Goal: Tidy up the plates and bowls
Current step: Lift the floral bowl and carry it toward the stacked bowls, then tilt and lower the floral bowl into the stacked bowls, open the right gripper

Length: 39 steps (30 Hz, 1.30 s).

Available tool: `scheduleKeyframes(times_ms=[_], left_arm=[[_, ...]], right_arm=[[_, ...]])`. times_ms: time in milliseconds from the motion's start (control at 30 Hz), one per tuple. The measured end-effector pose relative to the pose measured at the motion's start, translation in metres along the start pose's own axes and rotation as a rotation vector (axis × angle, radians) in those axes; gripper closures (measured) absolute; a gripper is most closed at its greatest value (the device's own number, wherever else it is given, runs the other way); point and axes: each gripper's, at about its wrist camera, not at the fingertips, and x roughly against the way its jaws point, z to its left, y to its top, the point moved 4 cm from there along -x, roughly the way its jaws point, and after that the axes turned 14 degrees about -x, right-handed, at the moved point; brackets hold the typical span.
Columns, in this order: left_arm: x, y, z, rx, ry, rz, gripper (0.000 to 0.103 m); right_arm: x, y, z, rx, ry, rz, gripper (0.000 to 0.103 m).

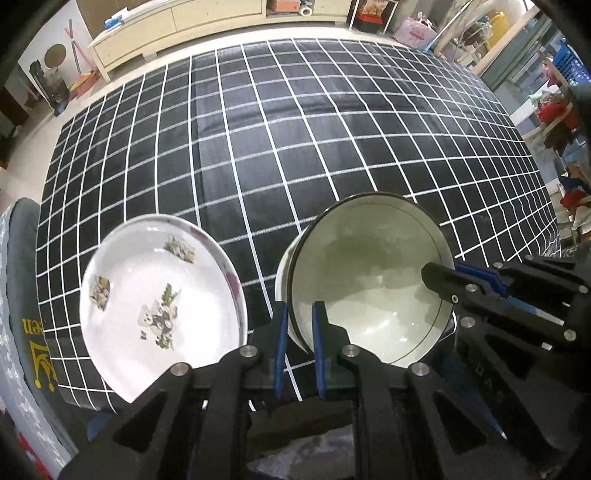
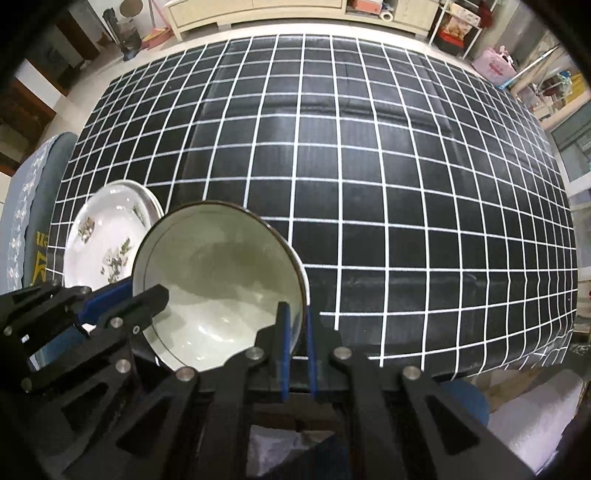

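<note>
A pale bowl (image 1: pixel 369 288) with a thin dark line under its rim is held from both sides. My left gripper (image 1: pixel 300 314) is shut on its left rim, one blue pad inside and one outside. My right gripper (image 1: pixel 443 271) comes in from the right, shut on the opposite rim. The right wrist view shows the same bowl (image 2: pixel 218 280), with my right gripper (image 2: pixel 297 314) clamped on its right edge and my left gripper (image 2: pixel 125 291) on its left edge. A white plate (image 1: pixel 159 306) with flower prints lies on the table to the bowl's left; the same plate (image 2: pixel 107 236) is partly hidden by the bowl.
A black tablecloth with a white grid (image 1: pixel 295 129) covers the table and stretches away behind the dishes. A grey cushion with yellow lettering (image 1: pixel 26 295) sits past the left table edge. A low pale cabinet (image 1: pixel 184 22) stands beyond the far edge, and cluttered shelves (image 1: pixel 554 110) stand to the right.
</note>
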Motion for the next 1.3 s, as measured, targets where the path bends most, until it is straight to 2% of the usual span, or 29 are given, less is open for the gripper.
scheduleKeyframes(times_ms=[467,700,867,967,1000,1033,1067,1100,1133,1167,1300], left_arm=[[-0.012,-0.005,-0.005,-0.027,0.015,0.027,0.092],[-0.015,-0.006,-0.002,-0.024,-0.003,0.024,0.092],[-0.015,-0.007,0.003,-0.005,-0.037,0.002,0.092],[-0.007,-0.008,0.008,0.007,-0.049,-0.04,0.089],[-0.004,-0.008,0.009,0.007,-0.053,-0.055,0.085],[0.0,-0.009,0.012,0.011,-0.058,-0.07,0.082],[0.004,-0.009,0.016,0.02,-0.067,-0.085,0.074],[0.007,-0.01,0.019,0.03,-0.08,-0.099,0.067],[0.009,-0.009,0.022,0.036,-0.091,-0.109,0.065],[0.011,-0.01,0.026,0.044,-0.101,-0.119,0.06],[0.015,-0.017,0.037,0.074,-0.134,-0.148,0.048]], right_arm=[[-0.027,0.012,0.012,0.035,-0.026,0.035,0.092],[-0.029,0.013,0.012,0.042,-0.021,0.038,0.092],[-0.027,0.011,0.011,0.055,-0.025,0.023,0.092],[-0.022,0.011,0.007,0.037,0.008,0.019,0.09],[-0.018,0.012,0.005,0.021,0.033,0.008,0.088],[-0.012,0.013,0.0,-0.008,0.068,-0.015,0.078],[-0.009,0.014,-0.003,-0.026,0.077,-0.03,0.063],[-0.005,0.014,-0.007,-0.043,0.084,-0.05,0.055],[-0.002,0.015,-0.011,-0.059,0.089,-0.067,0.041],[0.0,0.014,-0.014,-0.073,0.094,-0.077,0.036],[0.004,0.011,-0.025,-0.132,0.166,-0.057,0.036]])
